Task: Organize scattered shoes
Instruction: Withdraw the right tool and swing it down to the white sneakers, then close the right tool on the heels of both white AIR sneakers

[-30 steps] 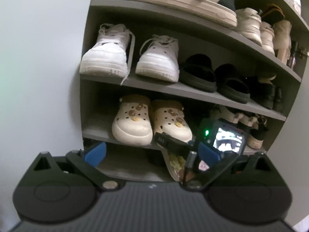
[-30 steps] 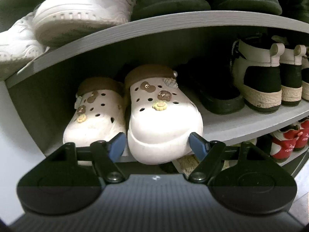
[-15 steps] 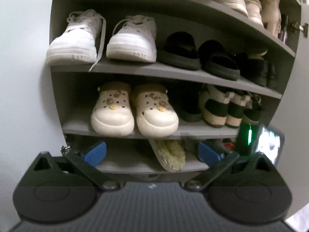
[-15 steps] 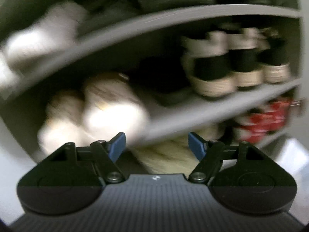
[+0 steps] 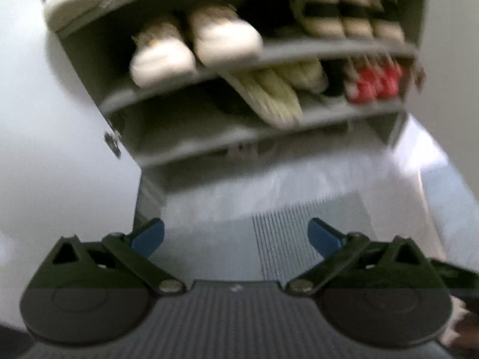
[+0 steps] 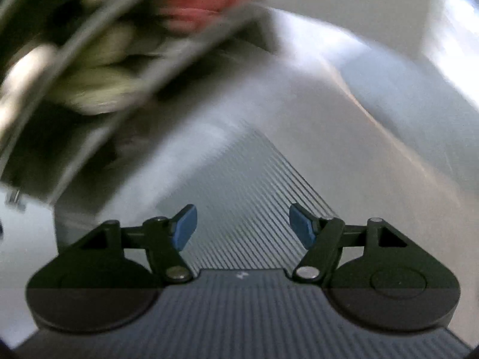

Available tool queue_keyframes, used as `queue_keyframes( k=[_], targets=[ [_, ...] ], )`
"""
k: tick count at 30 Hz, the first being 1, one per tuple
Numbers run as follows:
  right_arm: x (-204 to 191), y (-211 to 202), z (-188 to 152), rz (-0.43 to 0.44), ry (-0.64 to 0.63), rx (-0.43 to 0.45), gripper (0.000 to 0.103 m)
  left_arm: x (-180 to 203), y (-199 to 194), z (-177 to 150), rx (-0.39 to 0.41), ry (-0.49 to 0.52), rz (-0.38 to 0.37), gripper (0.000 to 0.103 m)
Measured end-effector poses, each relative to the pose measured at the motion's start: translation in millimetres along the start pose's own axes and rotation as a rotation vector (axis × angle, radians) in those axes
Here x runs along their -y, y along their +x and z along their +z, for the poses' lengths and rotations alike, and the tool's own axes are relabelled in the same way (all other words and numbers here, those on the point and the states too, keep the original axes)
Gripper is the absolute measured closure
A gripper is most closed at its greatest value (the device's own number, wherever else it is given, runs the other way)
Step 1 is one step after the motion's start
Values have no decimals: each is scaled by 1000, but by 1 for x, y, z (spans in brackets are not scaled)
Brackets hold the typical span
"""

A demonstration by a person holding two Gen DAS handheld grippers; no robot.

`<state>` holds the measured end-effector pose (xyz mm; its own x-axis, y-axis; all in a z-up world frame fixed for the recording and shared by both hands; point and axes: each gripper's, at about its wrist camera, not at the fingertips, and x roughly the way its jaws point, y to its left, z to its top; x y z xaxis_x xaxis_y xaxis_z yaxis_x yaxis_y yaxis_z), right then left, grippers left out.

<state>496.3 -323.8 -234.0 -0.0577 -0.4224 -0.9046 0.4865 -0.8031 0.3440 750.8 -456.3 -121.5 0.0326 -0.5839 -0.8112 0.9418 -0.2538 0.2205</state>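
Observation:
The grey shoe rack (image 5: 299, 51) fills the top of the blurred left wrist view. A pair of cream clogs (image 5: 194, 48) sits on one shelf. Below it are yellow-green slippers (image 5: 269, 92) and red shoes (image 5: 374, 80). My left gripper (image 5: 236, 234) is open and empty, pointing down at the floor in front of the rack. In the right wrist view the rack (image 6: 89, 45) is tilted and smeared at the upper left. My right gripper (image 6: 244, 227) hangs over a ribbed grey mat (image 6: 254, 185), its jaws closing with nothing between them.
The ribbed mat (image 5: 308, 233) lies on pale floor just before the rack's base. White wall (image 5: 45, 119) stands left of the rack. Black-and-cream shoes (image 5: 344, 15) fill the clog shelf's right side. Pale floor (image 6: 374, 149) stretches right of the mat.
Both views have swung down from the shelves to the floor and mat. The right gripper has pulled away from the cream clog, which stays on its shelf, and has rolled sharply.

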Motion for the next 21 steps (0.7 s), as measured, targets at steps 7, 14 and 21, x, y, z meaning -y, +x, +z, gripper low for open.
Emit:
queue_keyframes(
  k=[7,14,21],
  targets=[
    [244,-100,28,-257,423,51,15,79,-27,-75,-9,229,-90,0],
    [425,-97,95,-497,370,92,4,145,-34,-108,27,375,-60,0],
    [508,-11,121,-515,391,48,25,191,-20,-153,-115,484,-92,0]
  ],
)
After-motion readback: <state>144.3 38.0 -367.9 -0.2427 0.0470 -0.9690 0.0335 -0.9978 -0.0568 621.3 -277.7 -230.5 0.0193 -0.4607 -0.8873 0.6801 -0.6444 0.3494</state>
